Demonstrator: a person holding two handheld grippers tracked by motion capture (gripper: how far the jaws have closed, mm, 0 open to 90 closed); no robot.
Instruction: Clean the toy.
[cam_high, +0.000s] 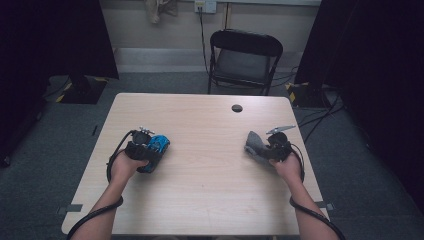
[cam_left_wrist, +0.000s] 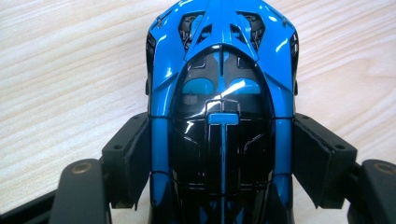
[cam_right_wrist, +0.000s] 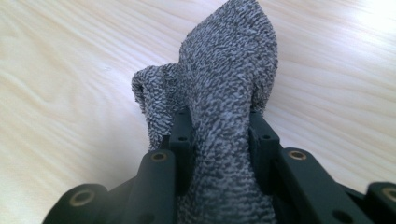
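On the wooden bench (cam_high: 210, 180), toward its left edge, the left gripper (cam_left_wrist: 222, 154) clamps its fingers (cam_left_wrist: 128, 158) on a blue toy car (cam_left_wrist: 222, 93); near the right edge, the right gripper (cam_right_wrist: 219, 140) pinches a grey cloth (cam_right_wrist: 224, 84).
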